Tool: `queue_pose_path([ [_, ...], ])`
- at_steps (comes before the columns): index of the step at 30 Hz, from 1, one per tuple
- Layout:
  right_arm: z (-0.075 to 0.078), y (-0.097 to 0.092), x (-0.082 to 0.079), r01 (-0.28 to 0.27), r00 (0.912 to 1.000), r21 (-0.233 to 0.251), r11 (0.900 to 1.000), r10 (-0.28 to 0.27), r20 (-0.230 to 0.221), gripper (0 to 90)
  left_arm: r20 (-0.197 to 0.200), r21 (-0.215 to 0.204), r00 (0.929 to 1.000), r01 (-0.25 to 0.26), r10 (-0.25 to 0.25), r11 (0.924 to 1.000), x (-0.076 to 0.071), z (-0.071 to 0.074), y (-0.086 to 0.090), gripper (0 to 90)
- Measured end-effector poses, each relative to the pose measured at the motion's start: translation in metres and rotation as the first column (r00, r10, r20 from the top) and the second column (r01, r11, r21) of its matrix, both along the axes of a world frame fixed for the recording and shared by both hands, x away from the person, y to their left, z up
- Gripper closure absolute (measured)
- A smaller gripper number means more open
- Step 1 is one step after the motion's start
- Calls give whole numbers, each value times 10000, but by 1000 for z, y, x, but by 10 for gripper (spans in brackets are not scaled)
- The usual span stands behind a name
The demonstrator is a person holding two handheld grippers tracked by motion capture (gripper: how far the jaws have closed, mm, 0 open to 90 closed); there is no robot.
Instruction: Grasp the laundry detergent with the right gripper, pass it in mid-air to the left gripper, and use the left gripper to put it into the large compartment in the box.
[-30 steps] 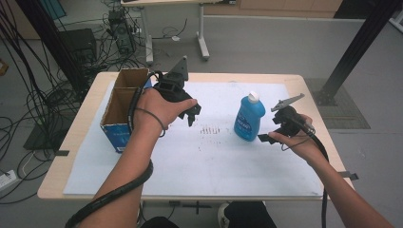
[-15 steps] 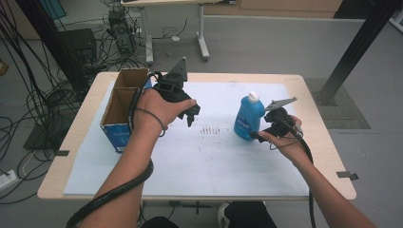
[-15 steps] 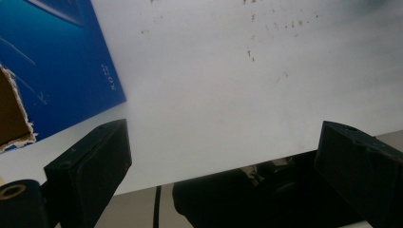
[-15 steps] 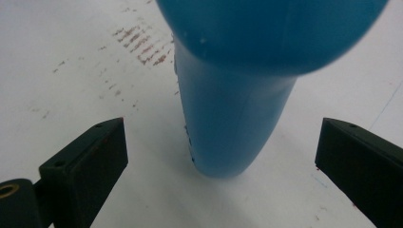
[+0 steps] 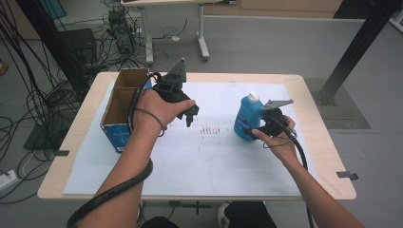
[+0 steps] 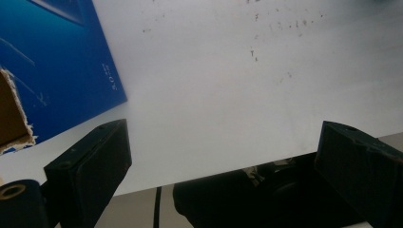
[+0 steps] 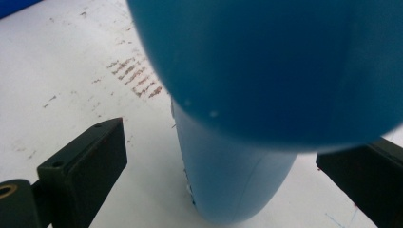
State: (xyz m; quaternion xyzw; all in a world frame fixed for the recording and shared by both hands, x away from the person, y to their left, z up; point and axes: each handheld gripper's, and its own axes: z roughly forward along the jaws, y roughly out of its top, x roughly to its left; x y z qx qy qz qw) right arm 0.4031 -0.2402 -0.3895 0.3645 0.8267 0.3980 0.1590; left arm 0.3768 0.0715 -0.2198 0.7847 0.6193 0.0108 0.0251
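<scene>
Between wide right hand-held gripper (image 7: 223, 156) jaws: upright bottle (image 7: 266, 71).

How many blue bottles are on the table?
1: a blue plastic bottle with a white cap stands right of centre on the white sheet, between the right gripper's open jaws.

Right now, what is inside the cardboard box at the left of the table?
In the high view the cardboard box stands open at the top, split into two compartments. Only bare brown inner walls show. The left hand and left gripper cover its right edge, and the near compartment's floor is hidden.
</scene>
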Motion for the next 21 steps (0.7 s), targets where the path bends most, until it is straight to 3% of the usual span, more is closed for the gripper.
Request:
queue_pose_path([
  [11, -6, 3, 2, 123, 9986, 482, 9988, -148, 515, 22, -17, 24, 10000, 32, -32, 10000, 2, -1, -3, 52],
  [21, -9, 7, 4, 197, 9960, 606, 9980, -249, 859, 21, -1, 50, 10000, -23, 23, 10000, 2, 0, -2, 52],
])
